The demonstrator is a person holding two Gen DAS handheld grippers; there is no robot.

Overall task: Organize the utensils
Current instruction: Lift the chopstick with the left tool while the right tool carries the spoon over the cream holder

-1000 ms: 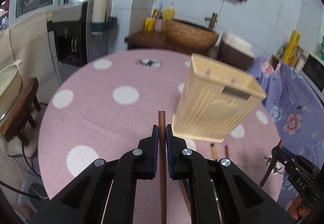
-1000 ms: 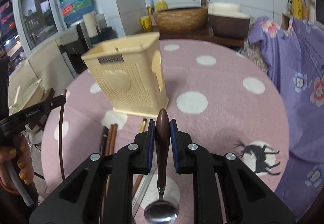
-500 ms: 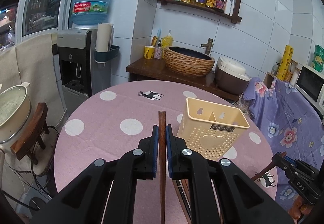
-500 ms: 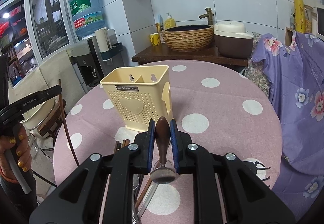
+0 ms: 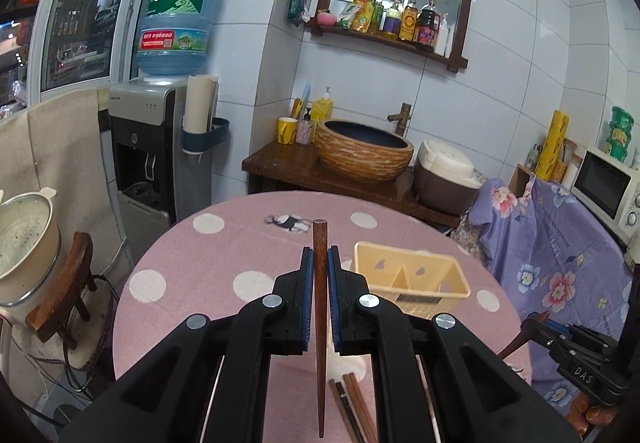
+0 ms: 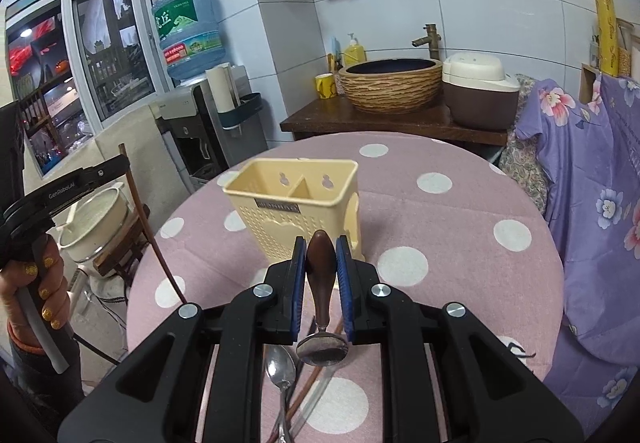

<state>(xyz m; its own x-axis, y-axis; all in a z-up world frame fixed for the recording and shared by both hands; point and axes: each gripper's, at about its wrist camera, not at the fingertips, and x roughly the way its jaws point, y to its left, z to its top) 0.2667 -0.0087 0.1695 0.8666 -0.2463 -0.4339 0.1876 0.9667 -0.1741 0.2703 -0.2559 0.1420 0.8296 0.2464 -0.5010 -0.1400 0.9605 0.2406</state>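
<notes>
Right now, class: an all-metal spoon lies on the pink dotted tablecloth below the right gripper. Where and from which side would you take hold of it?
Probably the thin handle of the all-metal spoon, from above, with the jaws across it. It lies flat, its bowl toward the cream plastic utensil caddy, and the handle is slim enough for the pads. The right gripper must first put down its wooden-handled spoon.

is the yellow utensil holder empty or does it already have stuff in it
Empty, as far as shows. Both compartments of the utensil holder look bare in the right wrist view, though their bottoms are hidden. It stands upright on the table.
</notes>
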